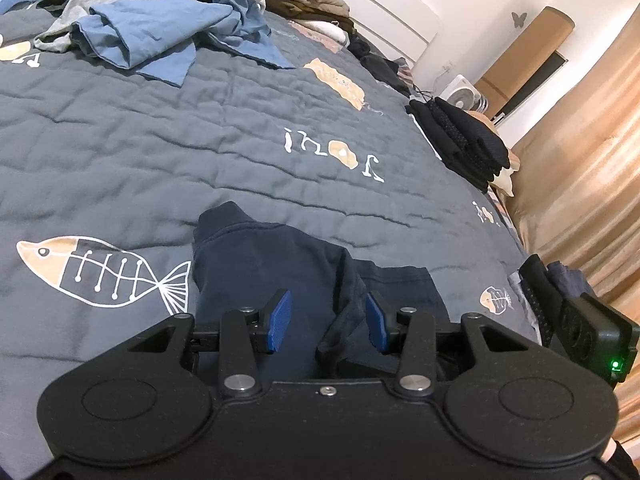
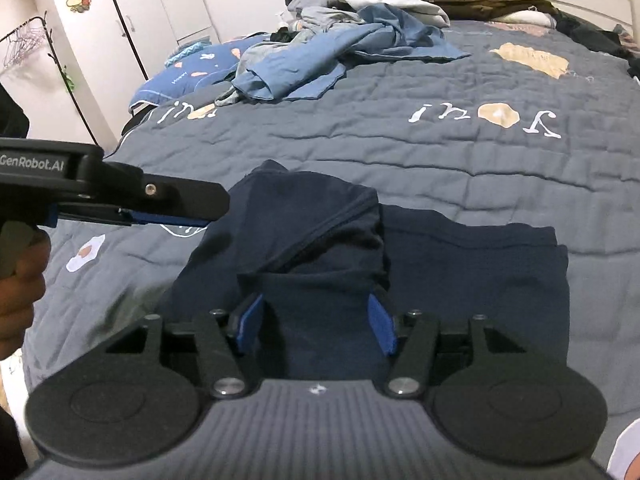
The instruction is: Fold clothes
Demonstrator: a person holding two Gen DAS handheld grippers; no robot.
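The navy garment lay partly folded on the quilt, near the bed's near edge, with one bunched layer turned back over its left part. The right gripper stood over the garment's near edge, jaws apart and pressing nothing, with navy cloth lying between the pads. The left gripper was at the garment's left side; its jaws stood part open, a fold of cloth rising against the right pad, and whether it was pinched could not be told.

The quilt was grey-blue, quilted, printed with a fish skeleton and white lettering. Loose blue clothes were heaped toward the far edge.

Only the left view showed a black folded stack at the bed's right edge, a fan and a golden curtain. Only the right view showed a white wardrobe, a hanger rack and a blue pillow.
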